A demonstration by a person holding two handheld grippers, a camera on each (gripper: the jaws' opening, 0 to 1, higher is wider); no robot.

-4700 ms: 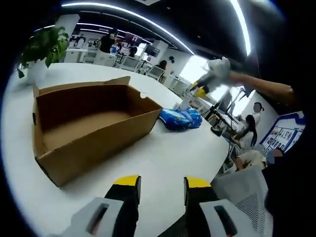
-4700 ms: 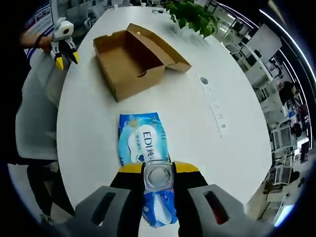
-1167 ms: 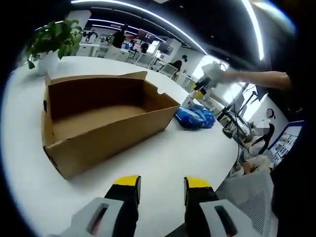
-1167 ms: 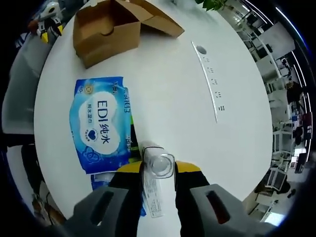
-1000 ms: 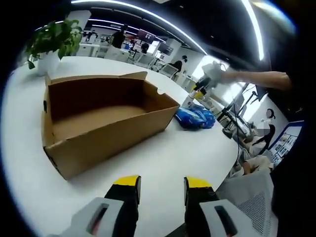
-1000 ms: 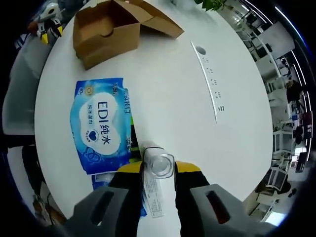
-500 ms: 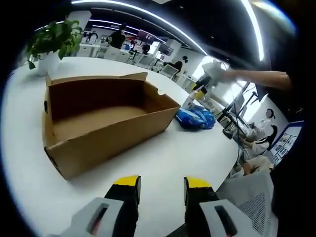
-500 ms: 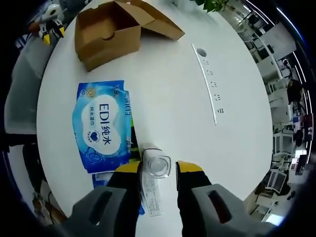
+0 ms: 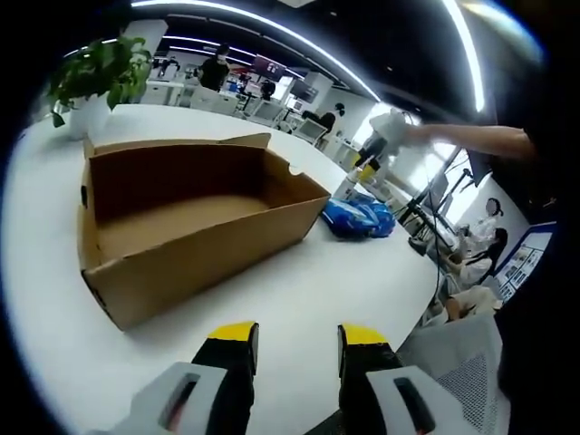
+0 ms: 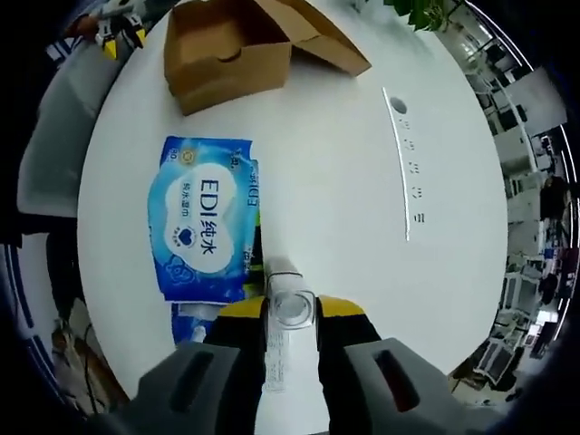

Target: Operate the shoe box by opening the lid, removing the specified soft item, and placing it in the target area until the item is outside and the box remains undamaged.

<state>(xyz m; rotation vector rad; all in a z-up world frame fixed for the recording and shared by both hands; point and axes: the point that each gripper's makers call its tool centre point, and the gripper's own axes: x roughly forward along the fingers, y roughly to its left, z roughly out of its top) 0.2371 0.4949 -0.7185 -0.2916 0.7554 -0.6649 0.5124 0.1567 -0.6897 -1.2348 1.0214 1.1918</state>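
The brown cardboard shoe box (image 9: 186, 227) stands open and empty on the white table (image 9: 299, 290), with its lid (image 10: 317, 36) folded back. The soft item, a blue wipes pack (image 10: 204, 231), lies flat on the table outside the box (image 10: 227, 50). In the left gripper view the pack (image 9: 358, 216) sits just past the box's right end. My left gripper (image 9: 294, 337) is open, low over the near table edge. My right gripper (image 10: 290, 313) hovers high above the pack, jaws apart with nothing held. The right gripper (image 9: 381, 140) shows in mid-air above the pack. The left gripper (image 10: 122, 32) shows beyond the box.
A potted plant (image 9: 91, 82) stands at the table's far side behind the box. A row of socket holes (image 10: 408, 172) runs across the table right of the pack. A mesh chair (image 9: 453, 362) stands by the table edge. People sit and stand in the office beyond.
The right gripper view has shifted a little, so that hand has moved above the pack. Box and pack lie where they were. The left gripper has stayed still.
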